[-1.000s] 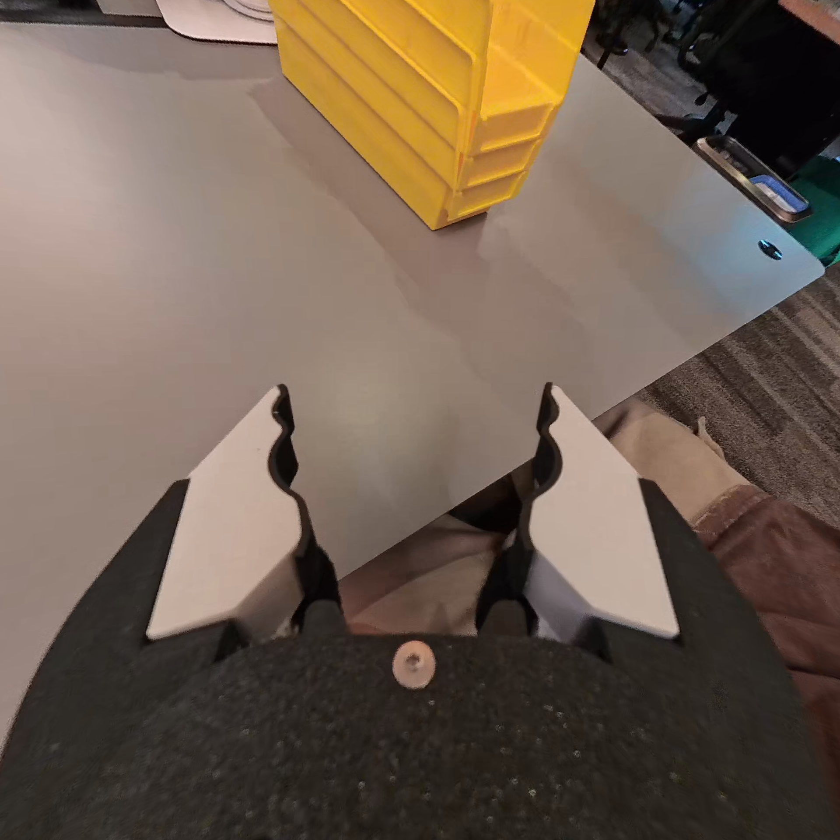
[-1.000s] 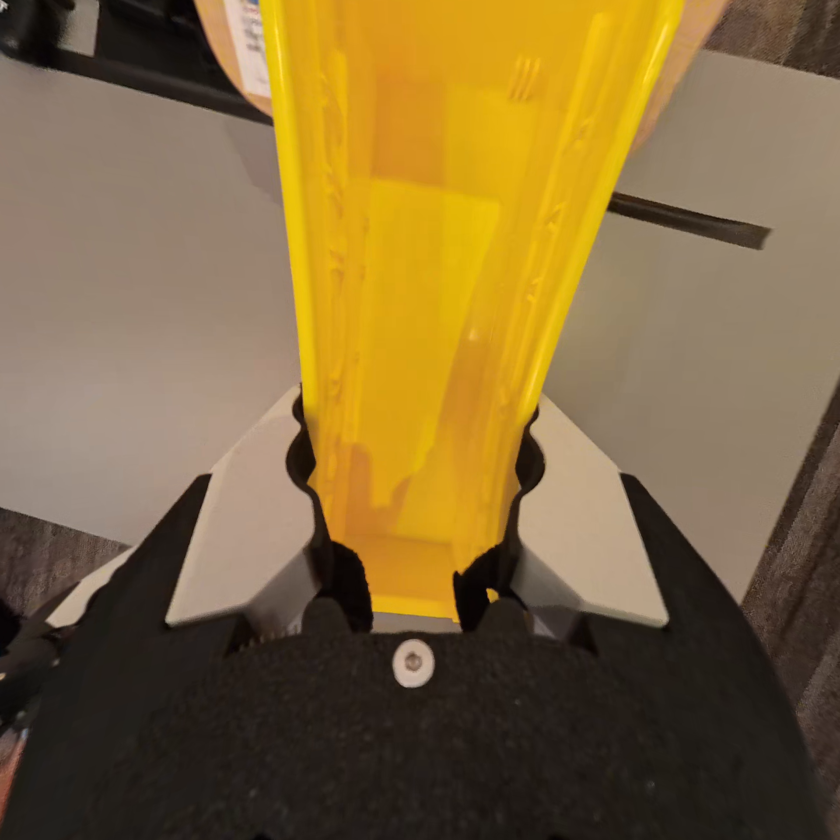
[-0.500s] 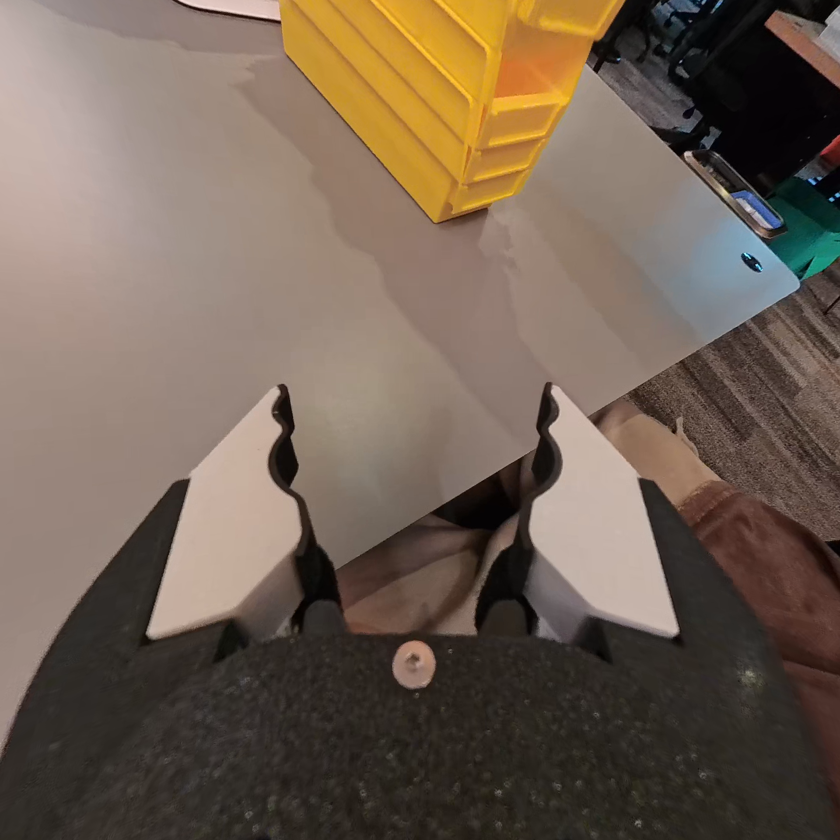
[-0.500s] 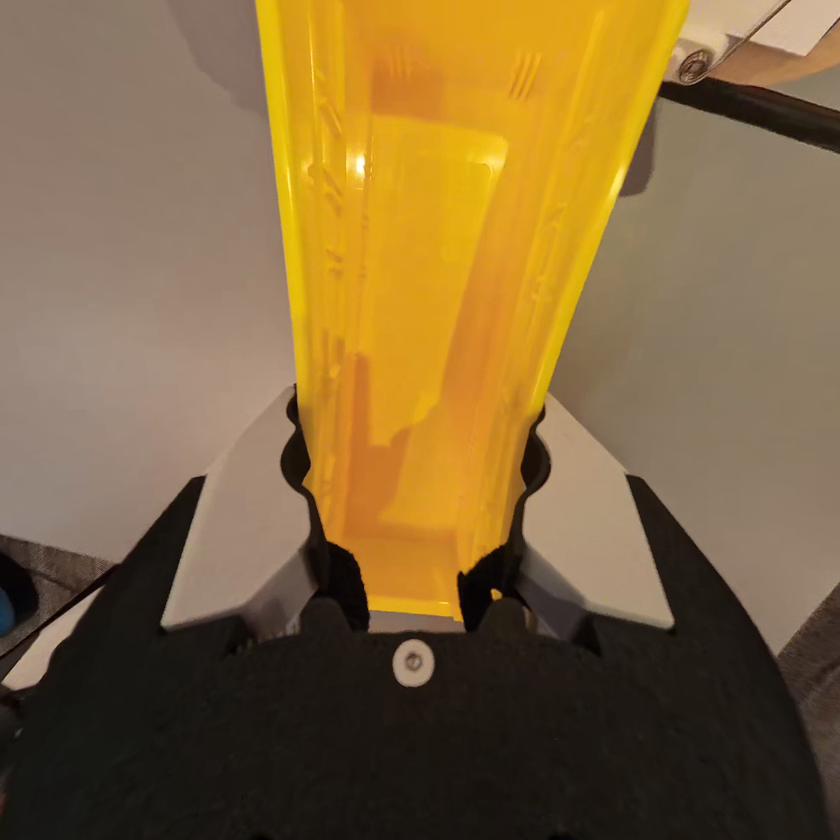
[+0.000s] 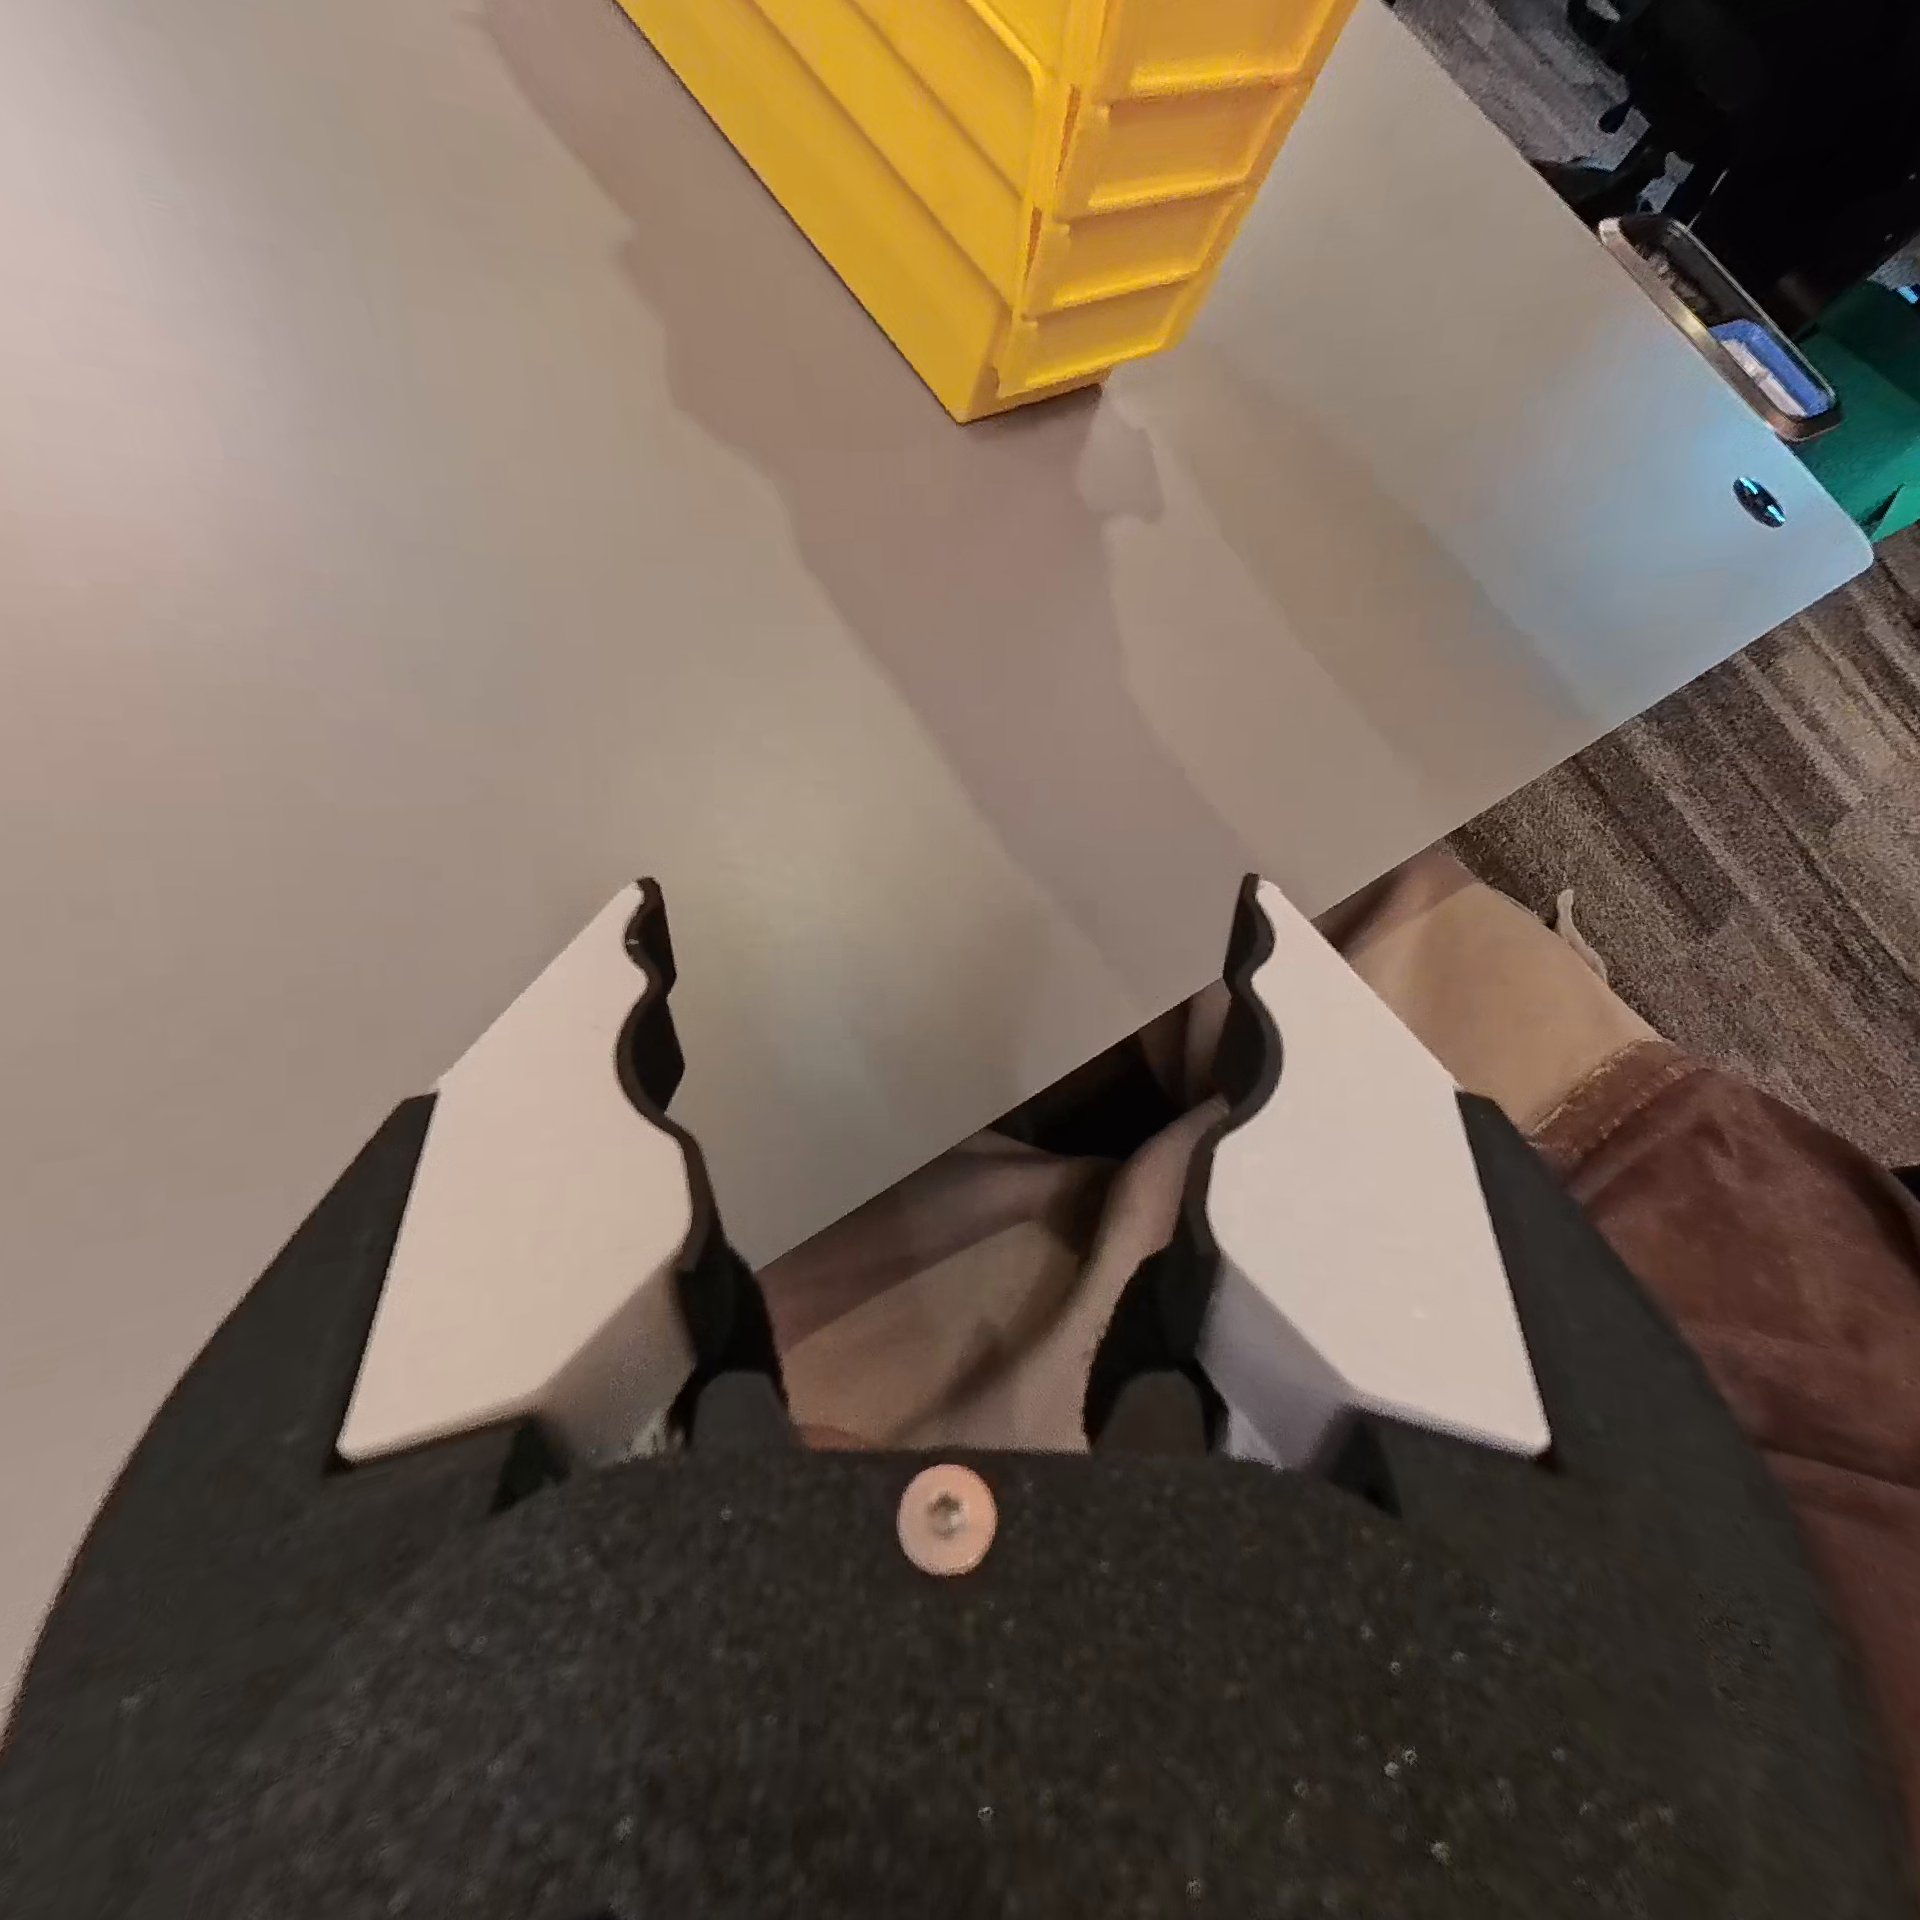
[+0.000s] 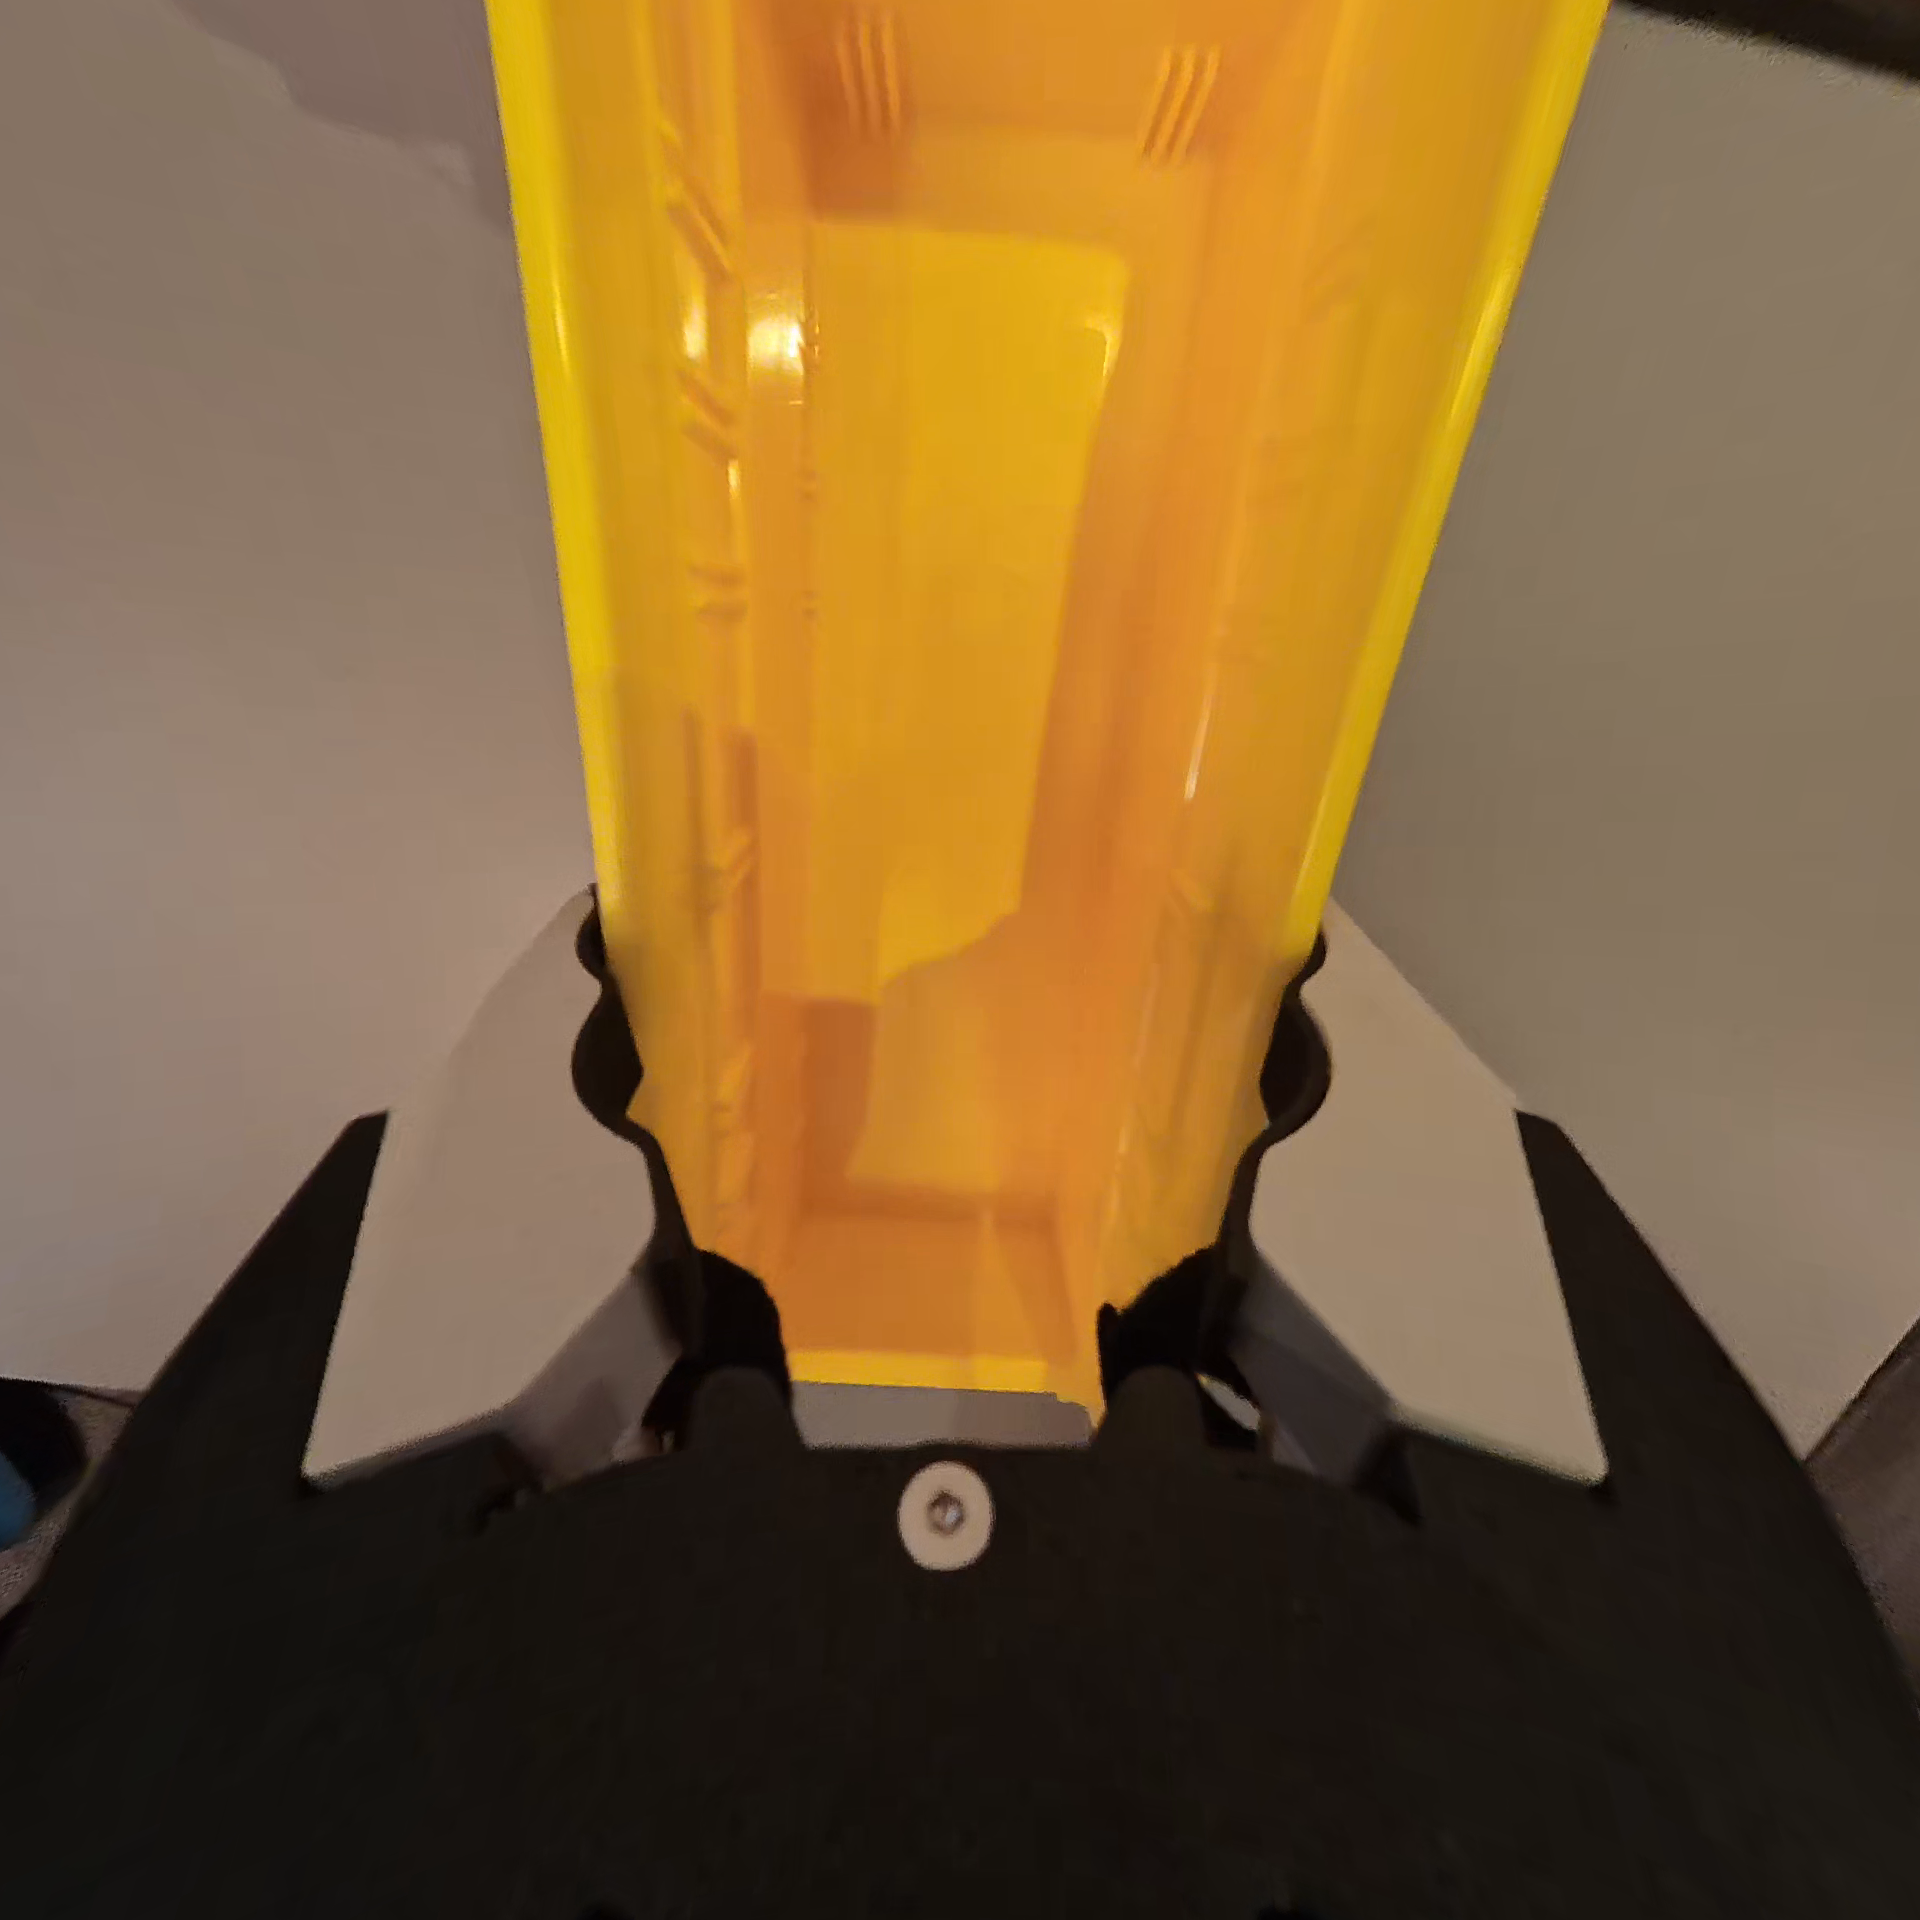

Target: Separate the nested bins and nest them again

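While R gripper [image 6: 956, 914] grips yellow bin [image 6: 997, 623], L gripper [image 5: 951, 904] empty.

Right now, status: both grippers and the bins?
Left gripper open, empty, over grey table. Right gripper shut on yellow bin, off the table. Nested stack ahead; nothing blocking.

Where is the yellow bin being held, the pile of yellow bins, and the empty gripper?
held yellow bin [image 6: 966, 644]: right wrist view, inside floor.
stack of yellow bins [image 5: 935, 187]: left wrist view, side wall.
left gripper [image 5: 948, 914]: left wrist view, between fingertips.
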`<state>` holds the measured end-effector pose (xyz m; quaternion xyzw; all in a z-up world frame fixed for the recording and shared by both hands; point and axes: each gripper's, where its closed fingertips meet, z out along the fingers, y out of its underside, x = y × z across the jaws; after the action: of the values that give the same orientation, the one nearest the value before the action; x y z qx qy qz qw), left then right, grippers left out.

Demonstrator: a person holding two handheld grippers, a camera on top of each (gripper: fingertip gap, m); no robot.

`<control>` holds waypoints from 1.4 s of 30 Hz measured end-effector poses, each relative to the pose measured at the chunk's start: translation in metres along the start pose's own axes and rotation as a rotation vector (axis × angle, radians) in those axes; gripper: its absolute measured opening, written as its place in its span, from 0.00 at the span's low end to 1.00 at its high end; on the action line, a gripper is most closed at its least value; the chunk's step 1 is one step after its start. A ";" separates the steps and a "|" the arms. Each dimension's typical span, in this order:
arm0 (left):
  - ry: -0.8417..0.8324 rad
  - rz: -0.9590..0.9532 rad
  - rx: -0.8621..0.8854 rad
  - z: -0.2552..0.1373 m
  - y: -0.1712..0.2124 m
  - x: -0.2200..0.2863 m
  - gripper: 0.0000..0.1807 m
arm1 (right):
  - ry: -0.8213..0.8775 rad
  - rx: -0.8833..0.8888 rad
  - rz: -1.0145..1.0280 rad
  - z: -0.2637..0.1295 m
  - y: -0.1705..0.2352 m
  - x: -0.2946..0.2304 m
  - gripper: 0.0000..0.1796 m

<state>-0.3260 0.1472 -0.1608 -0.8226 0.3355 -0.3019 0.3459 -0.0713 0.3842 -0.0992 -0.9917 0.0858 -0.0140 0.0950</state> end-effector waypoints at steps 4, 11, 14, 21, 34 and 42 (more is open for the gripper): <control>0.003 0.009 0.002 0.001 -0.001 0.003 0.58 | 0.013 -0.028 0.029 0.002 0.010 -0.004 0.74; 0.000 0.010 0.011 -0.002 -0.001 0.003 0.58 | -0.040 0.086 -0.041 -0.009 0.011 -0.017 0.85; -0.016 0.005 0.026 -0.003 -0.004 -0.001 0.58 | -0.110 0.291 -0.064 -0.047 0.003 -0.022 0.84; -0.094 0.013 0.049 -0.005 -0.009 -0.010 0.56 | -0.233 0.885 -0.208 -0.133 0.076 -0.053 0.80; -0.147 0.121 0.117 -0.010 -0.020 0.001 0.55 | 0.003 1.131 -0.336 -0.042 0.322 -0.016 0.53; -0.436 0.399 0.406 -0.045 -0.060 0.002 0.41 | -0.025 1.069 -0.252 -0.040 0.351 0.012 0.52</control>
<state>-0.3369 0.1613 -0.0876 -0.7005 0.3409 -0.1062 0.6180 -0.1204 0.0355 -0.1264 -0.8080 -0.0538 -0.0550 0.5842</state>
